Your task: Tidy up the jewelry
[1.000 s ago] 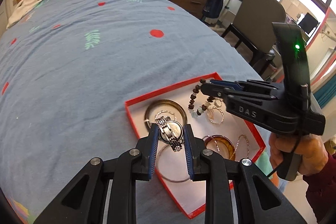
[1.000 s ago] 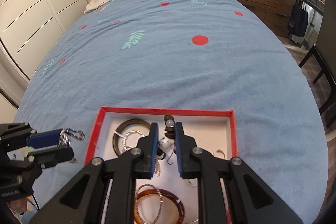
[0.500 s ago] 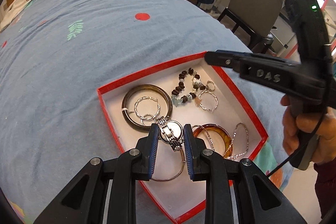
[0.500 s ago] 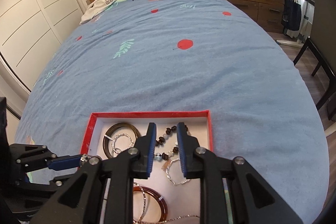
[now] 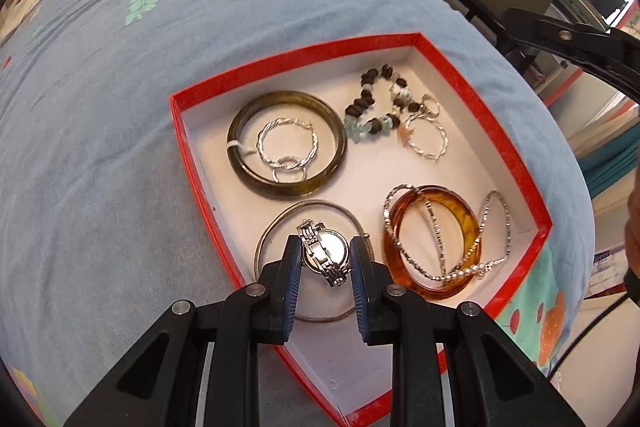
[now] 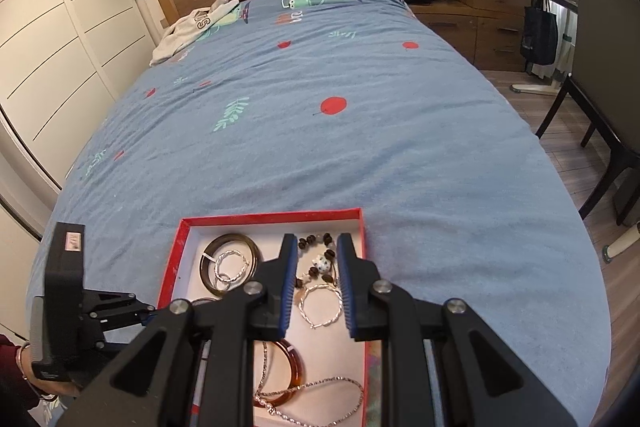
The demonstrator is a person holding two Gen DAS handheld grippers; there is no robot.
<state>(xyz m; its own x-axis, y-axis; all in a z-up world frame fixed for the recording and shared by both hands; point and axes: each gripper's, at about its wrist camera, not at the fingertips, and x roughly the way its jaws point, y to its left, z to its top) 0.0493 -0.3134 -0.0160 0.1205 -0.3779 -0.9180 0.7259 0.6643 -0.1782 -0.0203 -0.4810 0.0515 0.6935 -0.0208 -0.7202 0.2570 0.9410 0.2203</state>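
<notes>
A red box point(image 5: 296, 61) with a white inside lies on the blue bedcover near the foot of the bed. My left gripper point(image 5: 325, 243) is shut on a silver watch point(image 5: 326, 253), held low over a thin silver bangle point(image 5: 276, 223) in the box's near corner. Also in the box are an olive bangle point(image 5: 240, 131), a bead bracelet point(image 5: 372, 107) and an amber bangle point(image 5: 468, 215) with chains across it. My right gripper point(image 6: 316, 241) hovers over the red box point(image 6: 272, 217). Its jaws are slightly apart and hold nothing. The bead bracelet point(image 6: 320, 261) lies below them.
The blue bedcover point(image 6: 320, 131) stretches far beyond the box. A white garment point(image 6: 192, 27) lies by the wooden headboard. A chair point(image 6: 604, 67) and wooden drawers point(image 6: 492, 23) stand to the right, and white wardrobe doors point(image 6: 52, 59) to the left. A sleeved hand point(image 6: 16, 379) holds the left gripper.
The right gripper let the bead bracelet go into the box and drew back from it. The left gripper sank toward the box's near corner with the watch still held.
</notes>
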